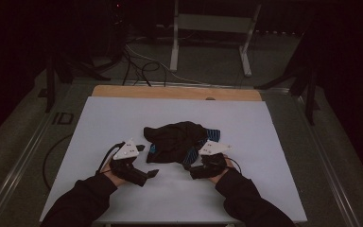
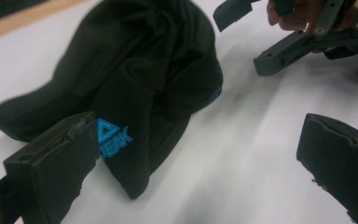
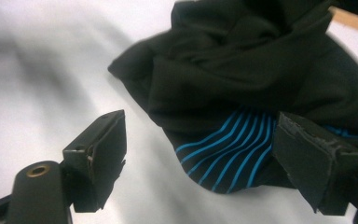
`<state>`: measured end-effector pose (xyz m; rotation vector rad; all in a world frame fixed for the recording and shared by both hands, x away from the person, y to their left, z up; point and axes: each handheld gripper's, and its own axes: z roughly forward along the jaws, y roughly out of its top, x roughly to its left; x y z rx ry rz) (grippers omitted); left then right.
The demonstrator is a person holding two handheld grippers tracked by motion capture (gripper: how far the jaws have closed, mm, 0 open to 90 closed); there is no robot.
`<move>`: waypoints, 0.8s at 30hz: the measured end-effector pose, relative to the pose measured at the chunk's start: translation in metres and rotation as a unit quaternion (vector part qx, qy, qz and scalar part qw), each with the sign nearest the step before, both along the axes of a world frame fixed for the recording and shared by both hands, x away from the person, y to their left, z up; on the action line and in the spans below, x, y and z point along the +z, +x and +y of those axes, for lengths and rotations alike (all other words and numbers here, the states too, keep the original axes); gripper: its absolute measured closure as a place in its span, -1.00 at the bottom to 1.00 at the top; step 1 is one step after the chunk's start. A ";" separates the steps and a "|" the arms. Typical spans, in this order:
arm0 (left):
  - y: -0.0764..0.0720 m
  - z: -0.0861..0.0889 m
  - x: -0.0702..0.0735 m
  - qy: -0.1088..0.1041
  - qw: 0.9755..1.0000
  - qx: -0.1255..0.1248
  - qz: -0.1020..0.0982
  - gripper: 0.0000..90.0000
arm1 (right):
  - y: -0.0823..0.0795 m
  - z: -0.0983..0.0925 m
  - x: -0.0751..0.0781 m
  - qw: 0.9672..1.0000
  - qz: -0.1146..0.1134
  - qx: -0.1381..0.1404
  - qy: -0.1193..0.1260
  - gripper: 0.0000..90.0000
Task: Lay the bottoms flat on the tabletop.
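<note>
**Black garment bunched mid-counter, both grippers closing in**

Black fabric with blue stripes, the crumpled garment (image 1: 179, 141) lies near the middle of the white counter (image 1: 99, 123), its long axis running roughly parallel to the near edge. I have my left gripper (image 1: 147, 161) at its left end, fingers (image 2: 56, 158) spread and released, the corner with the blue logo (image 2: 113, 134) lying between them. My right gripper (image 1: 194, 166) sits at the right end, fingers (image 3: 98, 149) also apart and gripping nothing, with the striped hem (image 3: 228, 149) just ahead between them. I judge both about equally near; the garment lies ahead, toward the far edge, from each. Next I would pinch one end per hand.
</note>
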<state>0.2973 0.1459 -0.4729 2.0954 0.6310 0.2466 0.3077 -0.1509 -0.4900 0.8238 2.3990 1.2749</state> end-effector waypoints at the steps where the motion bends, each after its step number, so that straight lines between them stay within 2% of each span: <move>1: 0.003 -0.002 -0.002 0.007 1.000 -0.002 0.010 -1.00 | 0.001 0.001 -0.002 1.000 0.002 -0.001 -0.004 -0.58; 3: 0.007 -0.006 -0.006 0.020 1.000 -0.003 0.017 -1.00 | 0.003 0.004 -0.006 1.000 0.003 -0.007 -0.013 -0.57; 4: 0.010 -0.007 -0.008 0.019 1.000 -0.006 0.024 -1.00 | 0.005 0.005 -0.007 1.000 0.002 -0.007 -0.017 -0.57; 7: 0.013 -0.012 -0.012 0.044 0.999 -0.002 0.005 -0.95 | 0.008 0.009 -0.011 0.999 0.013 -0.015 -0.034 -0.57; 9: 0.017 -0.015 -0.016 0.060 0.998 0.001 0.007 -0.91 | 0.010 0.012 -0.013 0.999 0.015 -0.018 -0.040 -0.57; 10: 0.017 -0.015 -0.016 0.060 0.998 0.001 0.007 -0.89 | 0.010 0.012 -0.013 0.999 0.015 -0.018 -0.040 -0.57; 11: 0.022 -0.018 -0.020 0.074 0.997 0.011 -0.003 -0.89 | 0.012 0.013 -0.014 0.999 0.021 -0.021 -0.042 -0.57; 13: 0.028 -0.019 -0.022 0.076 0.997 0.024 0.000 -0.68 | 0.016 0.017 -0.021 0.998 0.022 -0.025 -0.060 -0.57; 16: 0.033 -0.020 -0.025 0.083 0.996 0.033 -0.007 -0.51 | 0.015 0.020 -0.024 0.997 0.013 -0.027 -0.069 -0.48; 17: 0.038 -0.020 -0.026 0.082 0.996 0.040 -0.007 -0.38 | 0.016 0.021 -0.026 0.996 0.007 -0.037 -0.077 -0.28; 18: 0.039 -0.021 -0.026 0.083 0.996 0.040 -0.010 -0.38 | 0.016 0.021 -0.026 0.996 0.007 -0.037 -0.077 -0.28; 19: 0.040 -0.022 -0.026 0.091 0.995 0.042 -0.015 -0.26 | 0.017 0.021 -0.026 0.996 0.002 -0.041 -0.083 -0.11; 20: 0.042 -0.023 -0.027 0.101 0.993 0.050 -0.021 -0.26 | 0.017 0.021 -0.026 0.996 0.002 -0.041 -0.083 -0.11; 21: 0.044 -0.024 -0.027 0.103 0.993 0.054 -0.020 -0.18 | 0.017 0.020 -0.025 0.995 -0.005 -0.041 -0.087 0.07; 22: 0.045 -0.024 -0.027 0.103 0.993 0.051 -0.017 0.10 | 0.018 0.019 -0.023 0.995 -0.002 -0.043 -0.086 0.28; 24: 0.047 -0.026 -0.028 0.111 0.992 0.051 -0.019 0.36 | 0.018 0.018 -0.023 0.995 -0.005 -0.038 -0.092 0.48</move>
